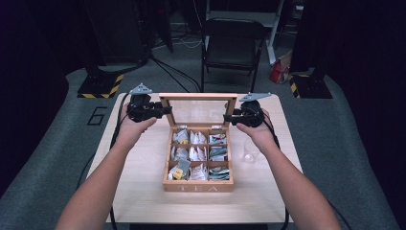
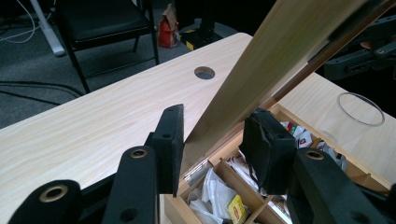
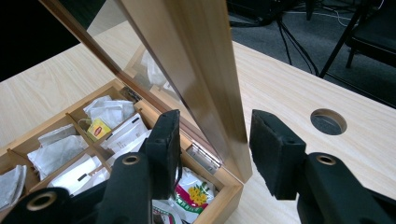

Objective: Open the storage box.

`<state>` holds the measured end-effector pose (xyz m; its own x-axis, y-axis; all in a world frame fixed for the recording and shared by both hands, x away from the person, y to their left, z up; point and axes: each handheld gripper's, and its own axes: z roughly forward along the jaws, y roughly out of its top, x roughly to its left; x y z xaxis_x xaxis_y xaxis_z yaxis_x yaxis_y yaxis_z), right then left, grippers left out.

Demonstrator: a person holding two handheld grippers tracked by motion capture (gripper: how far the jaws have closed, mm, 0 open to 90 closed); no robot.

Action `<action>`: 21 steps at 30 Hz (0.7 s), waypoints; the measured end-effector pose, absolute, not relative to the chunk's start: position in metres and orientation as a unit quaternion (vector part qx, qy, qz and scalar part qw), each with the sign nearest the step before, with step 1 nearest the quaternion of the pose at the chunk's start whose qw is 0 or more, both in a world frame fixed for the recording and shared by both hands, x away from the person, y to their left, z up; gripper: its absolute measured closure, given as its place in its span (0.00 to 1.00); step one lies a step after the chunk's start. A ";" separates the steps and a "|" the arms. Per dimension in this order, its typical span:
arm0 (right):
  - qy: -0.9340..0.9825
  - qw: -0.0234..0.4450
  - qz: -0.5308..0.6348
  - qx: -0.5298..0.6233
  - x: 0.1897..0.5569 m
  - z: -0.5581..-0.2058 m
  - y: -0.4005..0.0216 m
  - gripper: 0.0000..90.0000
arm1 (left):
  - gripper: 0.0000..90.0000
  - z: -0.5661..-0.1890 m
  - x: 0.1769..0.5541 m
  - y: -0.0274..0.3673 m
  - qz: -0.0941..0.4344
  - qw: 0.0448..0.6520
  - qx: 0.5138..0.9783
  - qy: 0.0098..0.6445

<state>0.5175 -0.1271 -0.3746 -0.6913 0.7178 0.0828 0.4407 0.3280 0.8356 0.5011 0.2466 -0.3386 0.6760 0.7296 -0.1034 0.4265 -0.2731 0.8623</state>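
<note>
A wooden tea box [image 1: 198, 186] is sitting in the middle of the bench [image 1: 143, 191], a little toward its far edge, with the word TEA on the front wall facing the person. Its glass-paned lid [image 1: 198, 97] is standing raised at the far side of the box, hinged there. The left claw [image 1: 162, 111] is clenching the left upright of the lid frame; in the left gripper view its jaws are pressing the wooden edge [image 2: 243, 79] from both sides. The right claw [image 1: 230, 118] is straddling the right upright [image 3: 205, 70], with one pad beside the glass side and the other standing off from the wood, so it is looking released rather than gripping. Inside, the compartments are holding paper tea bags [image 1: 197, 154], one with a yellow tag [image 3: 98, 128] near the far left corner. A clear glass [image 1: 249, 152] is standing on the bench just right of the box, near the right edge.
</note>
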 end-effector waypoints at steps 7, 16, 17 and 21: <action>0.799 0.148 0.450 0.370 0.522 -0.378 -0.126 0.60 | 0.66 -0.338 0.505 0.246 0.160 0.478 0.780 0.372; 0.798 0.145 0.449 0.376 0.528 -0.383 -0.127 0.64 | 0.66 -0.339 0.509 0.246 0.160 0.480 0.777 0.374; 0.796 0.142 0.449 0.381 0.529 -0.384 -0.127 0.65 | 0.66 -0.339 0.510 0.245 0.160 0.480 0.777 0.374; 0.792 0.138 0.453 0.385 0.531 -0.384 -0.127 0.66 | 0.66 -0.339 0.511 0.245 0.162 0.480 0.777 0.373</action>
<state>0.5306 -0.1268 -0.3841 -0.6656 0.7350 0.1296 0.4851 0.2941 0.8235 0.5108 0.2445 -0.3393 0.6694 0.7352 -0.1068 0.4248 -0.2608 0.8669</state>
